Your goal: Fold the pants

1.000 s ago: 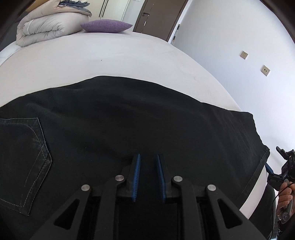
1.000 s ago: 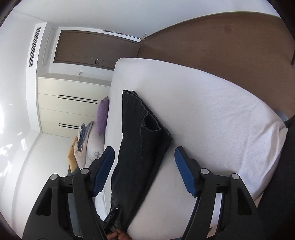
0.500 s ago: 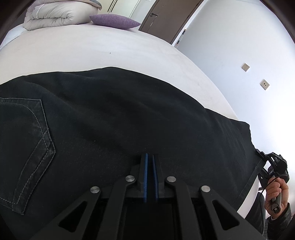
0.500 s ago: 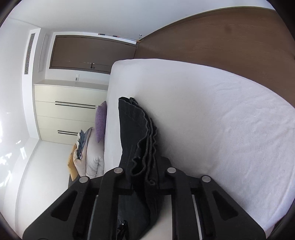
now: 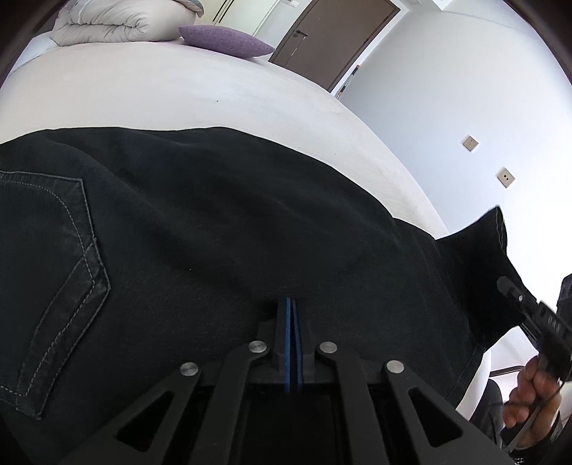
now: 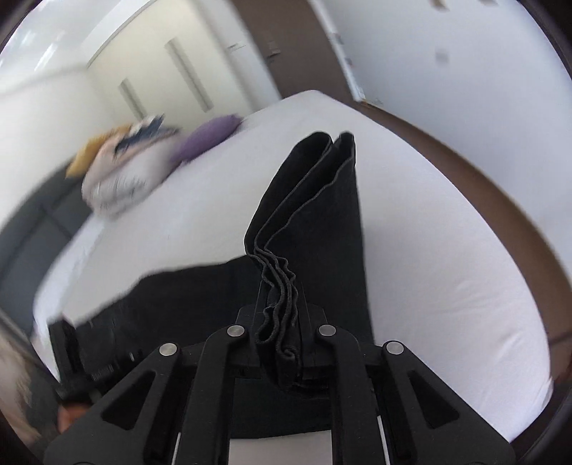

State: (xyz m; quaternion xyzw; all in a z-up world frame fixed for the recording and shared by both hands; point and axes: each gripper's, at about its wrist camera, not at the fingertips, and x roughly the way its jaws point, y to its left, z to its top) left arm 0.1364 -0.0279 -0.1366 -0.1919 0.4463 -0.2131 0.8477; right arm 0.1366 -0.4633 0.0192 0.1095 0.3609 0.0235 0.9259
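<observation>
Black jeans (image 5: 221, 229) lie across the white bed (image 5: 178, 96), folded lengthwise, back pocket (image 5: 53, 272) at the left. My left gripper (image 5: 292, 304) is shut at the near edge of the jeans; whether cloth sits between the blue pads (image 5: 287, 332) is hidden. My right gripper (image 6: 280, 314) is shut on the bunched leg hems (image 6: 279, 286) and holds the leg end (image 6: 321, 200) lifted off the bed (image 6: 447, 268). In the left wrist view the right gripper (image 5: 514, 293) lifts the hem corner (image 5: 489, 236) at the far right.
A purple pillow (image 5: 225, 41) and a folded white duvet (image 5: 118, 21) sit at the head of the bed. A brown door (image 5: 329, 39) and a white wall with switches (image 5: 506, 177) stand behind. Brown floor (image 6: 475, 171) runs along the bed's side.
My left gripper closed at the jeans' near edge. My right gripper closed on the leg hems, then lifted and swung them; the hem corner now stands raised at the right.
</observation>
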